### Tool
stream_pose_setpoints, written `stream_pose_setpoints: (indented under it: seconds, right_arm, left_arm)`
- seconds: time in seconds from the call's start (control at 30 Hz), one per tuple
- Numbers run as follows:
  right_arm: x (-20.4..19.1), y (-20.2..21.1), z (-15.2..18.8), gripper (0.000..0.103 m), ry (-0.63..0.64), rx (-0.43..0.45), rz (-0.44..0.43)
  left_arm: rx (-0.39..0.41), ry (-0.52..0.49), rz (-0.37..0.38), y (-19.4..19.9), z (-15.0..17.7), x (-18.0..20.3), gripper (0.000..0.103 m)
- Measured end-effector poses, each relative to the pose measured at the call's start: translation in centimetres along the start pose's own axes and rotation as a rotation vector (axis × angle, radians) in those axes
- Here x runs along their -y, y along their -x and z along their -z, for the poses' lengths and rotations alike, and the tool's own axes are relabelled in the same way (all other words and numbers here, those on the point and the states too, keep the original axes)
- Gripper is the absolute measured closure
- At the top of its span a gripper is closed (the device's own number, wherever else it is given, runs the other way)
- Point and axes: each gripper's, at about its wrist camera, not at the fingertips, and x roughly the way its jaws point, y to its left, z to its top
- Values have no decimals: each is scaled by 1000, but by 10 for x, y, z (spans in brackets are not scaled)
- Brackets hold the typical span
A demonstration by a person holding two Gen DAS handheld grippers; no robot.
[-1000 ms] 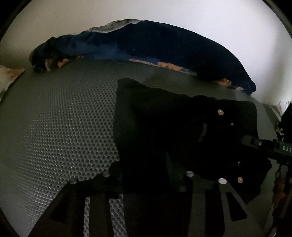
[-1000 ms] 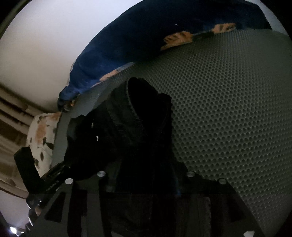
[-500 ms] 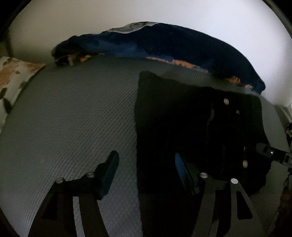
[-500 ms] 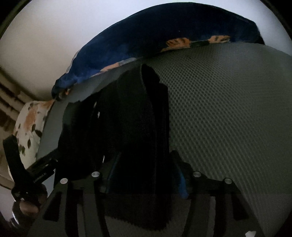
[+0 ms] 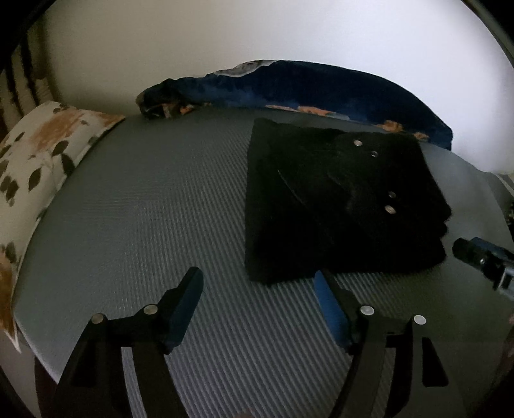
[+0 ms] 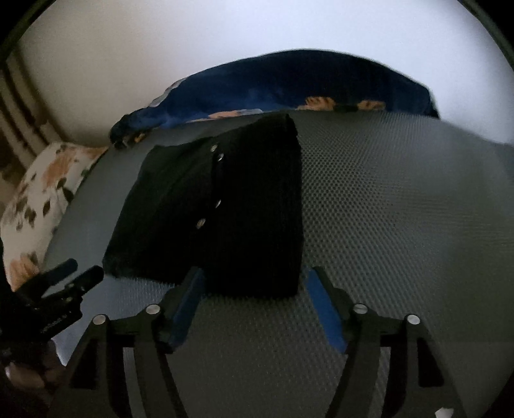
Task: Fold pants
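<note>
From the left wrist camera, a grey mat (image 5: 135,205) with a fine ribbed weave fills most of the picture and curves away under the lens. The pants (image 5: 340,205), black and folded into a flat, roughly square packet with four metal studs showing on top, lie on the mat to the right of centre. Behind them a dark blue blanket (image 5: 321,90) with orange patches is bunched along the far edge of the mat, against a pale plain wall (image 5: 257,35). A white pillow (image 5: 38,160) printed with brown and black leaves sits at the mat's left edge. The left gripper (image 5: 257,283) has just been opening; its jaws stand wide with only bare mat between them, the right finger's tip just at the near edge of the pants. The other tool pokes in at the right border.

From the right wrist camera, the same mat (image 6: 401,209) shows a dimpled honeycomb grain. The pants (image 6: 231,209) lie left of centre, the blanket (image 6: 289,83) behind them, the pillow (image 6: 41,199) far left, the wall (image 6: 257,29) above. The right gripper (image 6: 252,273) has likewise just been opening; its jaws are spread wide, the near fold of the pants between the fingertips, the pads not pressing it. The left gripper (image 6: 72,275) appears at lower left
</note>
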Motion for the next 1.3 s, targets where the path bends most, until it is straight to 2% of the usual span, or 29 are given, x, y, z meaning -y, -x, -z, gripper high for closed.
stream_pose_setpoints:
  seconds: [0.13,0.4,0.7,1.3]
  right_arm:
    - [-16,20,21,32,44,41,38]
    - [-42,57,48,12,86,127,68]
    - [-56,73,68,3,69,174,95]
    - [-55,69,74,3,42,150,86]
  left_arm:
    - [28,7,-25,19,15,3,31]
    - [84,42,-44,56,36,0,31]
    - [107,28,-51,73,58,10,31]
    - [111,3,-67,72,64,20,31]
